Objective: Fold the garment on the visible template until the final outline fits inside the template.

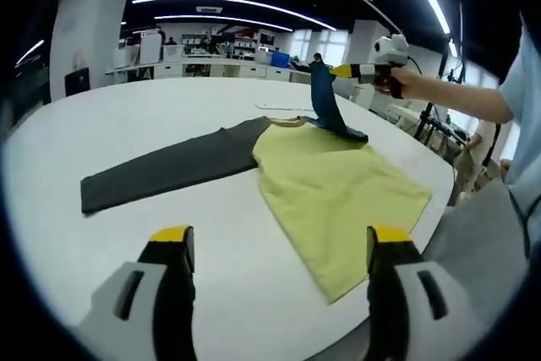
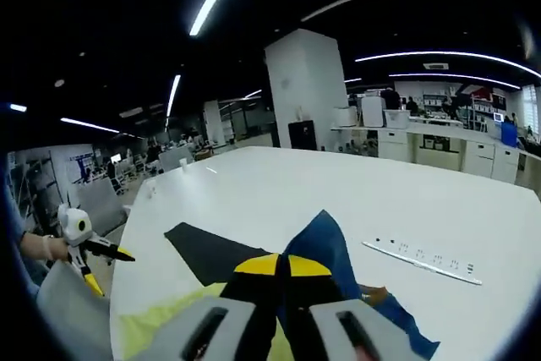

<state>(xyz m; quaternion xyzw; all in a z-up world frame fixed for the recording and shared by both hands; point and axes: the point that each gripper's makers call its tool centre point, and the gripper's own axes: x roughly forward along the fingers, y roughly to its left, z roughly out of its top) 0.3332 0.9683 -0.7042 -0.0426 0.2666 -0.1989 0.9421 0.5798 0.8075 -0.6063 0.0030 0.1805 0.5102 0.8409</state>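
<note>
the garment (image 1: 338, 183) lies flat on the white table (image 1: 169, 107), its yellow-green body toward the near right edge and one dark grey sleeve (image 1: 169, 171) stretched out to the left. the other sleeve, a blue sleeve (image 1: 325, 107), is lifted off the table: in the left gripper view it rises from the shoulder to the right gripper (image 1: 345, 70), held in the person's hand (image 1: 397, 82) above the far side of the garment. in the right gripper view the right gripper (image 2: 283, 266) has its yellow-tipped jaws pressed together with the blue sleeve (image 2: 317, 243) clenched between them, the cloth peaking above the tips and trailing down to the right. the sleeve is probably held up so that it can be carried inward over the body, which would narrow the outline toward the fold.

the left gripper (image 1: 275, 243) stands released, its two jaws wide apart and holding nothing, low over bare table just short of the garment's near hem. this placement likely keeps it ready to pin or take the hem. it also appears in the right gripper view as the left gripper (image 2: 89, 251) beyond the table's left edge.

a pale strip with small dark marks (image 2: 423, 259) lies on the table to the right of the sleeve. no template outline can be made out on the white surface.
</note>
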